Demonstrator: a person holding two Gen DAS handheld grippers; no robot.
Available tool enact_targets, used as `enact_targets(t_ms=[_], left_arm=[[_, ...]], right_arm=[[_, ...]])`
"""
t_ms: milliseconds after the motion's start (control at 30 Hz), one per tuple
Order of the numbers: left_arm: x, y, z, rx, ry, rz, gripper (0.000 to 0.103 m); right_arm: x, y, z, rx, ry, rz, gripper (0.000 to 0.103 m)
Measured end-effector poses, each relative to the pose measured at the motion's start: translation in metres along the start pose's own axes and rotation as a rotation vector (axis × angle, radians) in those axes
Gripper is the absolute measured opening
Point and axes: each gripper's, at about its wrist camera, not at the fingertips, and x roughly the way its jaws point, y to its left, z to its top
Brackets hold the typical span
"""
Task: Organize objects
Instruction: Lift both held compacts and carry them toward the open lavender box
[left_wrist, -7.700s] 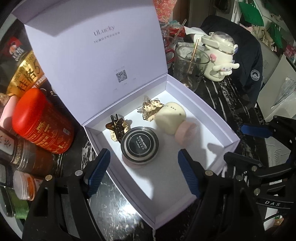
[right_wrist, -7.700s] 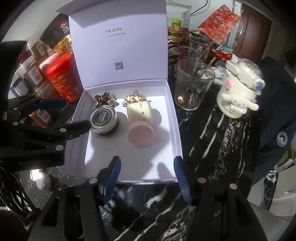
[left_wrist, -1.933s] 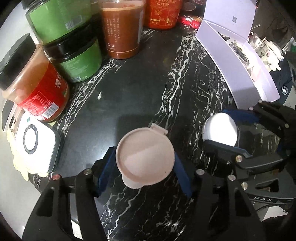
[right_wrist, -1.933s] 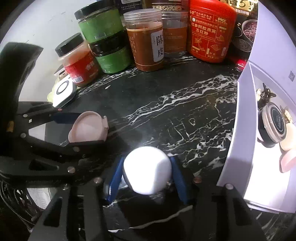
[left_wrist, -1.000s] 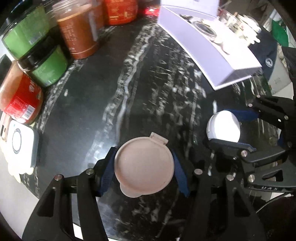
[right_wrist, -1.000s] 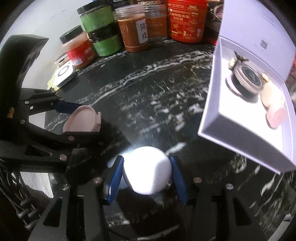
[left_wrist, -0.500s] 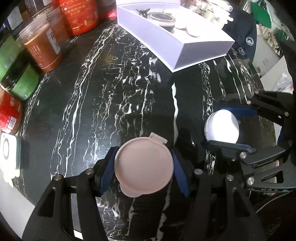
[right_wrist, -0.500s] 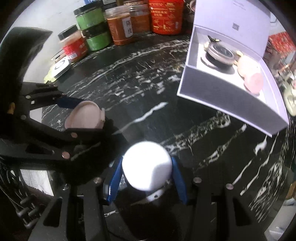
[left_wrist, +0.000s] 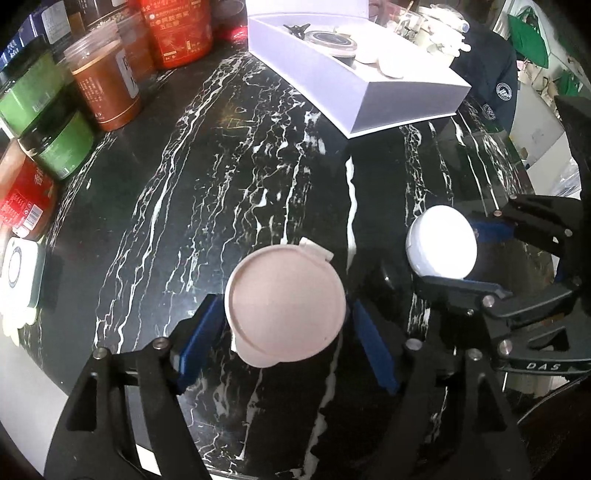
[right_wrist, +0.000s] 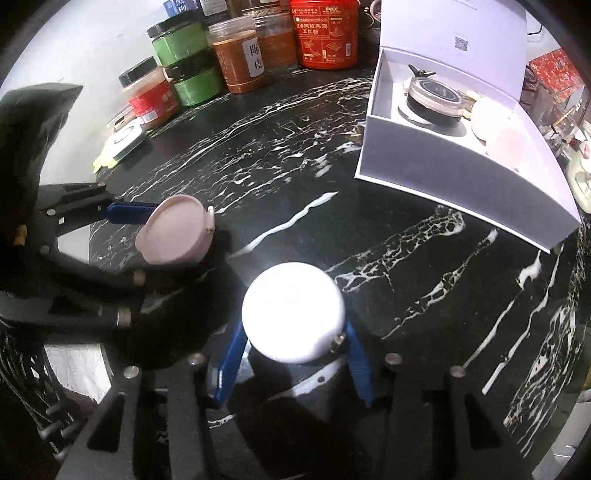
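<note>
Resting on the black marble tabletop, the pink compact sits between the blue pads of the left gripper, whose jaws have just been opening and stand slightly clear of its rim. The right gripper clasps the white round case at a narrow setting, its jaws having just been closing. The open white gift box stands well apart, beyond both.
</note>
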Motion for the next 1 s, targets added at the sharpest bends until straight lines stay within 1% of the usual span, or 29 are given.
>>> enact_targets(t_ms=[33,167,267,467,633,1000], left_arm=[[0.0,0.0,0.0,0.003,-0.002,0.008,0.057],[-0.002,0.001,0.001,-0.017,0.008,-0.027,0.057],[-0.004,-0.004,0.0,-0.007,0.017,-0.039,0.057],[-0.019,-0.019,0.005,0.056,0.002,-0.037,0.057],[-0.029,-0.03,0.01,0.097,-0.01,-0.032,0.057],[-0.044,-0.064,0.016,0.201,-0.034,-0.061,0.057]], right_arm=[[-0.002,0.0,-0.001,-0.002,-0.001,0.005,0.052],[-0.01,0.0,-0.003,-0.004,-0.004,0.01,0.052],[-0.015,-0.002,-0.004,0.002,-0.003,0.006,0.052],[-0.028,-0.005,-0.009,0.026,-0.013,-0.009,0.052],[-0.042,-0.012,-0.018,0.064,-0.031,-0.039,0.052],[-0.077,-0.023,-0.046,0.152,-0.058,-0.107,0.052]])
